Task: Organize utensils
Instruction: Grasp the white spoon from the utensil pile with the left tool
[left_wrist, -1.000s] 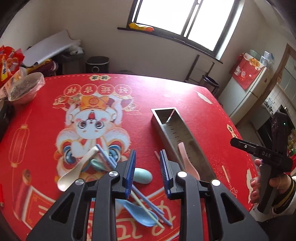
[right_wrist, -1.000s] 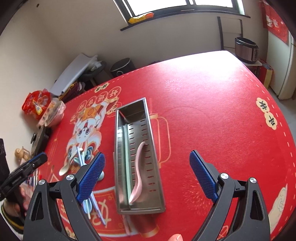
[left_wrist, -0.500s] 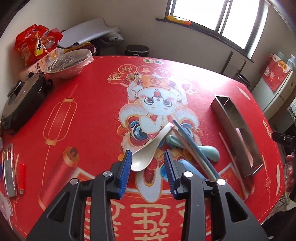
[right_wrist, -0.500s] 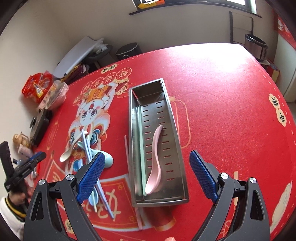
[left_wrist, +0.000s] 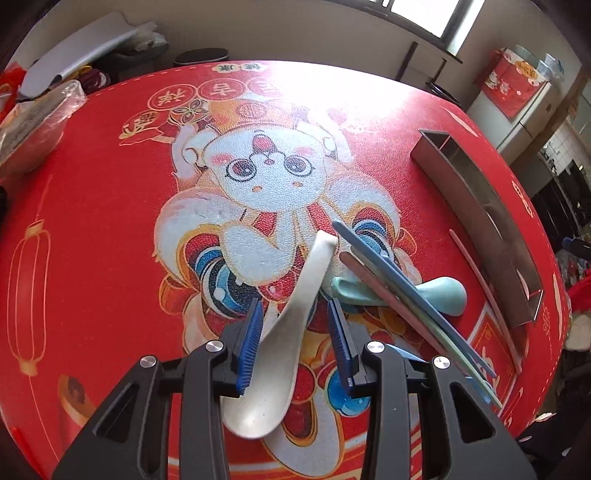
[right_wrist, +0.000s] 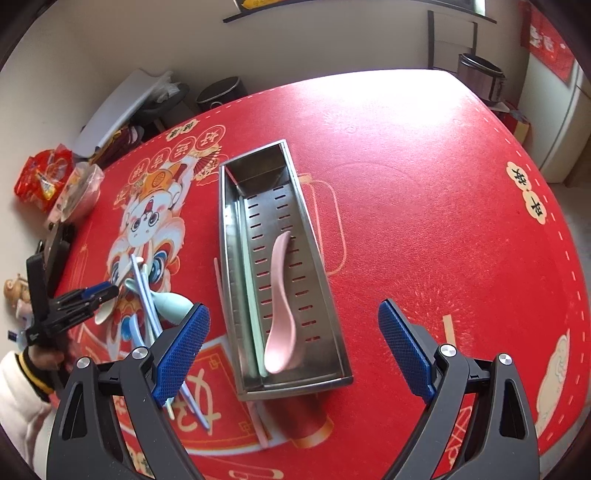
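Note:
A white spoon (left_wrist: 317, 266) lies on the red tablecloth, its handle running between the fingers of my left gripper (left_wrist: 295, 310). The blue pads stand apart from it, so the gripper is open. Right of it lie a teal spoon (left_wrist: 439, 291), blue chopsticks (left_wrist: 388, 266) and a pink chopstick (left_wrist: 373, 280) in a crossed heap. A blue spoon is mostly hidden behind the right finger. My right gripper (right_wrist: 293, 308) hovers wide open over the metal tray (right_wrist: 317, 251), which holds a pink spoon (right_wrist: 280, 306) and a green chopstick (right_wrist: 251, 295). The left gripper (right_wrist: 107, 291) also shows there.
A single pink chopstick (left_wrist: 480, 273) lies beside the tray (left_wrist: 480, 206). A plastic-covered bowl (left_wrist: 33, 125) and a red snack bag (right_wrist: 44, 177) sit at the table's far left. A person's sleeve (right_wrist: 22, 369) is at the left edge.
My left gripper has swung left from the tray and dropped down over the white spoon, which now lies between its fingers. The right gripper has barely moved above the tray.

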